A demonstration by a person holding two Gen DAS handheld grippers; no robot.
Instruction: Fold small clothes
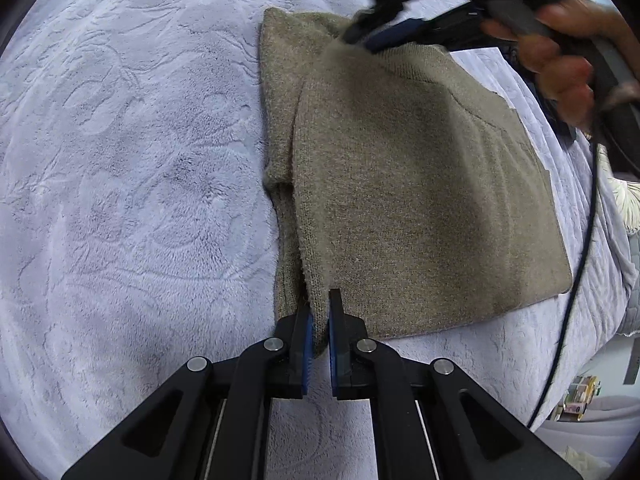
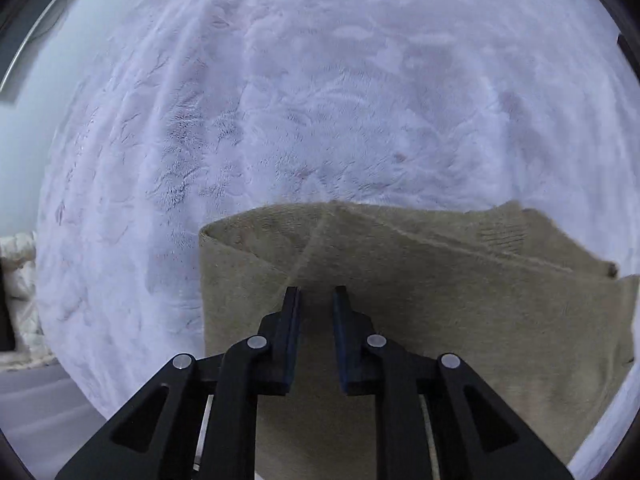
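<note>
A tan knit garment (image 1: 420,180) lies folded on a pale lilac plush blanket (image 1: 120,160). My left gripper (image 1: 319,312) is shut on the garment's near corner, and knit fabric shows between its blue pads. A flap of the garment stands folded over along its left side. In the right wrist view my right gripper (image 2: 317,300) hovers over the garment (image 2: 440,300) near its folded far edge. Its jaws stand a little apart with nothing pinched between them. The left wrist view shows the right gripper (image 1: 360,36) blurred at the garment's far end, held by a hand (image 1: 560,60).
The blanket (image 2: 320,100) spreads widely beyond the garment. A black cable (image 1: 576,272) hangs past the bed's right edge. Small colourful objects (image 1: 580,396) sit on the floor below it. A white quilted item (image 2: 20,280) lies off the bed's left side.
</note>
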